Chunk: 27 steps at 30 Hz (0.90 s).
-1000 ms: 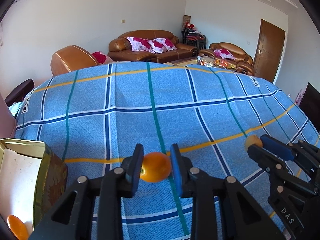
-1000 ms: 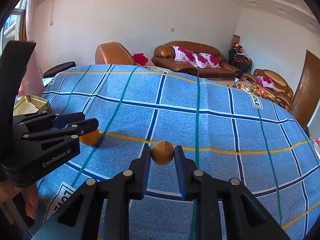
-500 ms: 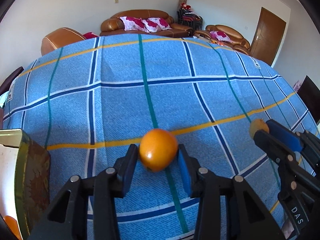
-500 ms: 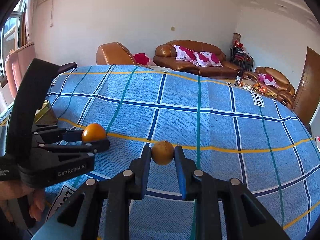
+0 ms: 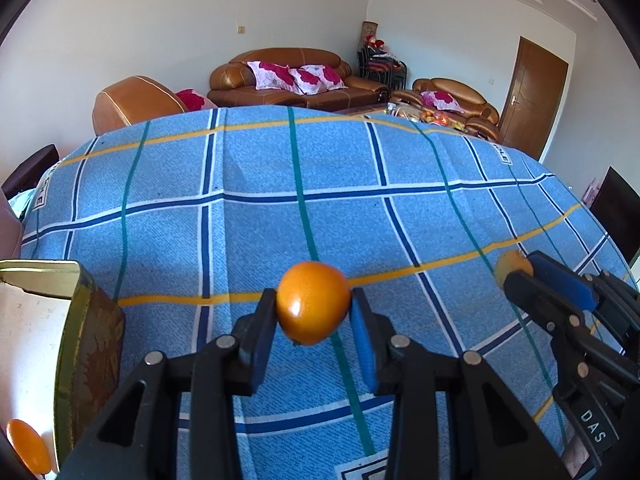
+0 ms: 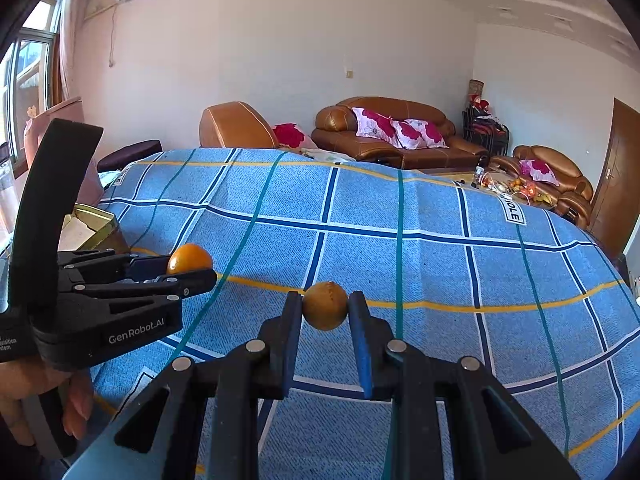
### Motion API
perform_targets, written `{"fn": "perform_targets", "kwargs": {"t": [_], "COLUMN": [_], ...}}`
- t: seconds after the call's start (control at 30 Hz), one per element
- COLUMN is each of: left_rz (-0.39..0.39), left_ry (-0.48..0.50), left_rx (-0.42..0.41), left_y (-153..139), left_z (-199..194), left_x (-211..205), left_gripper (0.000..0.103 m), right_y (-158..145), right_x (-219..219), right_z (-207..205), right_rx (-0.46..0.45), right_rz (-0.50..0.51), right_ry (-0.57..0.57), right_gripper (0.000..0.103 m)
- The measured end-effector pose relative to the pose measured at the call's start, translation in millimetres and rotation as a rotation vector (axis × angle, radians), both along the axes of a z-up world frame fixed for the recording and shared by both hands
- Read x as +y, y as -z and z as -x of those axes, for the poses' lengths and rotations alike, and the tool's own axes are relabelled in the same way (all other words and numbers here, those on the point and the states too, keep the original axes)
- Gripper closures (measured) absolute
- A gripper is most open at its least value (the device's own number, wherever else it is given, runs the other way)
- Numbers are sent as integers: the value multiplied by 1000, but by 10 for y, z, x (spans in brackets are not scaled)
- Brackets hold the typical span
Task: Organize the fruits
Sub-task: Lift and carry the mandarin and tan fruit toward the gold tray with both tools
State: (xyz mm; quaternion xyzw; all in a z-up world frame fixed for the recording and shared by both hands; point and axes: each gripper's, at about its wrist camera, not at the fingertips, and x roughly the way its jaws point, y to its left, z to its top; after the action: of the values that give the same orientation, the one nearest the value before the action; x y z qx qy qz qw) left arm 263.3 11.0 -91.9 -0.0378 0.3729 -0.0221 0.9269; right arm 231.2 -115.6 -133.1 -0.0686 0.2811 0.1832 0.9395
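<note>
My left gripper (image 5: 313,310) is shut on a bright orange fruit (image 5: 312,300), held above the blue checked cloth (image 5: 248,216). In the right wrist view the same orange fruit (image 6: 189,258) shows at the left, pinched in that left gripper (image 6: 188,270). My right gripper (image 6: 325,308) is shut on a smaller, duller brownish-orange fruit (image 6: 325,306). That small fruit (image 5: 512,266) and the right gripper (image 5: 520,276) also appear at the right edge of the left wrist view. A gold tin box (image 5: 76,344) stands at the lower left, with another orange fruit (image 5: 28,444) inside it.
The gold tin (image 6: 94,224) sits at the table's left side. A hand (image 6: 44,396) holds the left gripper's handle. Brown sofas (image 6: 392,132) with pink cushions and a door (image 5: 534,100) stand beyond the table's far edge.
The left gripper has lifted its orange fruit off the cloth, dipping down for a moment and tilting back up. The right gripper has kept still with its small fruit.
</note>
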Motion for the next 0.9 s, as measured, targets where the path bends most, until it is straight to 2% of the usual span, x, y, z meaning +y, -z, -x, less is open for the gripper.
{"fn": "perform_targets", "kwargs": {"t": [0.43,0.9], "left_rz": [-37,-76], "left_ry": [-30,-42], "left_rx": [-131,-204], "left_y": [-164,-225], "left_z": [252,497], "left_x": [1,-19], "left_gripper": [65,65], "right_y": [-69,-123], "right_x": [-12,10], "right_z": [105,267], "right_rx": [-76,-151], "right_rz": [-7,-12], "right_ry": [-4,-23], "right_gripper": [77,77]}}
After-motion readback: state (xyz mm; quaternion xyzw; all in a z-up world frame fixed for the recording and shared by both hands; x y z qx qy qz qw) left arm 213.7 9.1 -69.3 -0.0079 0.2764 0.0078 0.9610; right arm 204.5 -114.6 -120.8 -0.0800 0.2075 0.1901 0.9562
